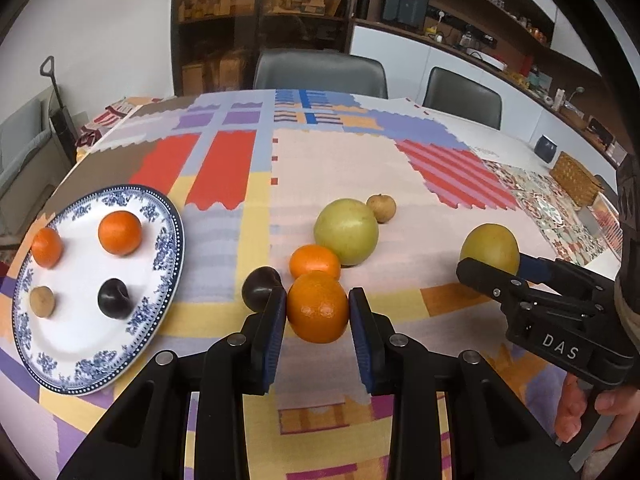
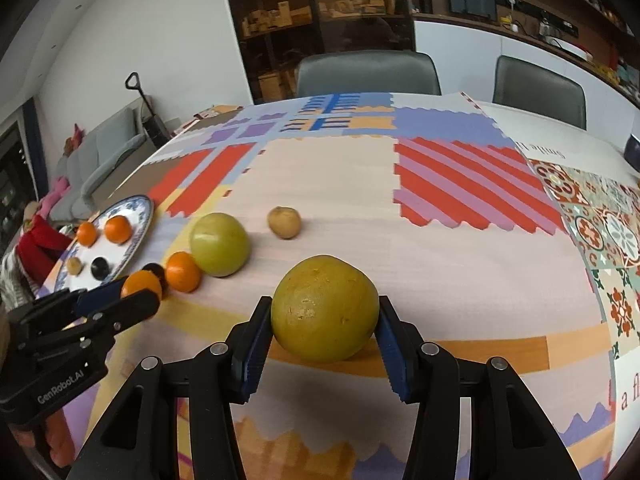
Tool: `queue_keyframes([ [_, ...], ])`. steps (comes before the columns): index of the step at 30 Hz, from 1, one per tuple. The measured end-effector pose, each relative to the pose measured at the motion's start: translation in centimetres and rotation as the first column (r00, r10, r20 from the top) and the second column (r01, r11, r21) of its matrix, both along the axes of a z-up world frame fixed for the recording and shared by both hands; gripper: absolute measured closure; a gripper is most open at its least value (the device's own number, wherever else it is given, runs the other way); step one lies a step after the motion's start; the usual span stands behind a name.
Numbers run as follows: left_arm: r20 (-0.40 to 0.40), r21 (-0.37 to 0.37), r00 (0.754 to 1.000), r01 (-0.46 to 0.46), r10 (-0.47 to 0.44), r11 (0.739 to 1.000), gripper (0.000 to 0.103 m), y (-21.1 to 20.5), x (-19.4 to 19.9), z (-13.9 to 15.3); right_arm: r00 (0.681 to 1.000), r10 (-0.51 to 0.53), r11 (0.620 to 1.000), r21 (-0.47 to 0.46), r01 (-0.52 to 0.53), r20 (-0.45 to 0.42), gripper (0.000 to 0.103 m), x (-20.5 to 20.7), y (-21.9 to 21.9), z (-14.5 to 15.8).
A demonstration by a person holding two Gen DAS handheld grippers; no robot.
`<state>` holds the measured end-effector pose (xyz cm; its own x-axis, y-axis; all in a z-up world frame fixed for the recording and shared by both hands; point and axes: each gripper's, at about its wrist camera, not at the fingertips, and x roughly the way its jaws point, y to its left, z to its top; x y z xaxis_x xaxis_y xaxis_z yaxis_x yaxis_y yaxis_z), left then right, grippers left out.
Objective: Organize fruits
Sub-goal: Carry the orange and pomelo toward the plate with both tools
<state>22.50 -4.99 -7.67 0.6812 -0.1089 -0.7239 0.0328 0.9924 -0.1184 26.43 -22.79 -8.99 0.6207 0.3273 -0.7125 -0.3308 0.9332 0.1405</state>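
Note:
My left gripper point(image 1: 318, 308) is shut on an orange point(image 1: 317, 307) just above the cloth. A second orange point(image 1: 315, 262), a dark plum point(image 1: 261, 288), a large green fruit point(image 1: 346, 231) and a small brown fruit point(image 1: 381, 208) lie behind it. My right gripper point(image 2: 325, 320) is shut on a yellow-green fruit point(image 2: 325, 308), which also shows in the left wrist view point(image 1: 489, 249). The blue-and-white plate point(image 1: 84, 364) at the left holds two oranges, a plum and a small brown fruit.
A patchwork cloth point(image 1: 332, 168) covers the table. A wicker basket point(image 1: 576, 178) and a dark cup point(image 1: 545, 148) stand at the far right. Two grey chairs point(image 1: 320, 72) stand behind the table. The plate sits near the left table edge.

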Motion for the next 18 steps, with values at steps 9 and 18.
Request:
queue_keyframes([
  [9, 0.046, -0.014, 0.998, 0.034, -0.033, 0.999, 0.072, 1.7, -2.0, 1.8, 0.999, 0.034, 0.999, 0.008, -0.034, 0.032, 0.052, -2.4, 1.9, 2.4],
  [18, 0.12, -0.005, 0.993, 0.002, -0.002, 1.0, 0.072, 5.3, -4.7, 4.2, 0.993, 0.086, 0.996, 0.006, -0.086, 0.075, 0.052, -4.4, 5.8, 4.9],
])
